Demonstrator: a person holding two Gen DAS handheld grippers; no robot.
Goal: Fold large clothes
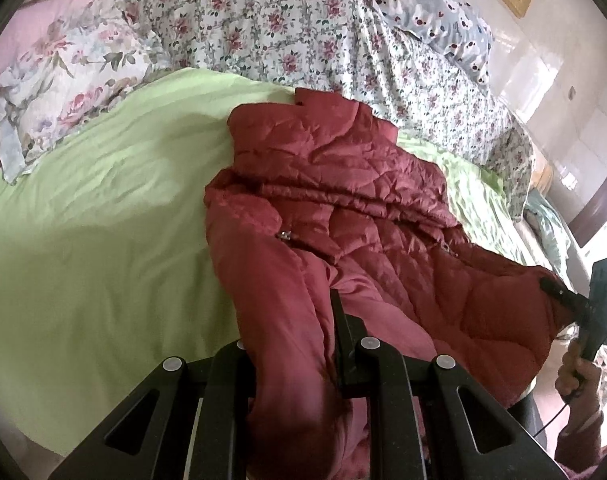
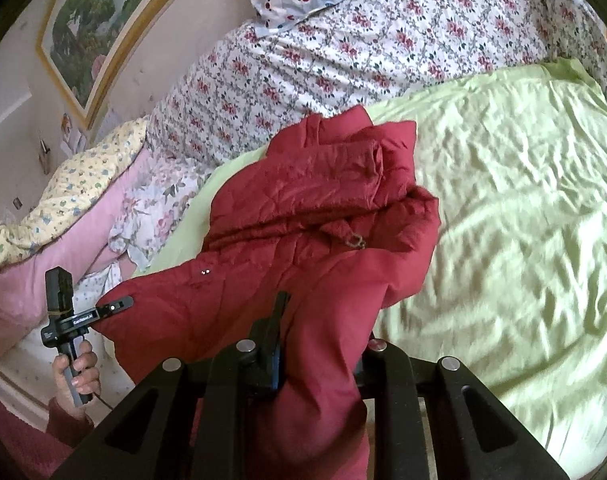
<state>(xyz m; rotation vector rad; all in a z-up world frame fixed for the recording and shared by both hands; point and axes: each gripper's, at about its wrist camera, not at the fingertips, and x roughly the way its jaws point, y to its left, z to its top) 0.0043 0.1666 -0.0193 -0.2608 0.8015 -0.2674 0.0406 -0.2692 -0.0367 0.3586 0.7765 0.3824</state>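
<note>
A dark red quilted jacket (image 1: 343,200) lies crumpled on a light green sheet (image 1: 103,220), its near edge lifted off the bed. My left gripper (image 1: 303,320) is shut on that raised edge; one black finger (image 1: 340,332) shows and fabric hides the other. At the right of this view my right gripper (image 1: 549,284) pinches the jacket's other corner, held by a hand (image 1: 579,376). In the right wrist view the jacket (image 2: 303,208) drapes over my right gripper (image 2: 323,320), which is shut on the fabric beside its visible finger (image 2: 277,332). My left gripper (image 2: 121,305) clamps the far corner.
A floral quilt (image 1: 283,20) is heaped along the far side of the bed, with a grey patterned pillow (image 1: 435,12) and a flowered pillow (image 1: 63,92). A pink blanket (image 2: 63,260) lies left. A framed picture (image 2: 95,32) hangs on the wall. Green sheet (image 2: 503,220) spreads right.
</note>
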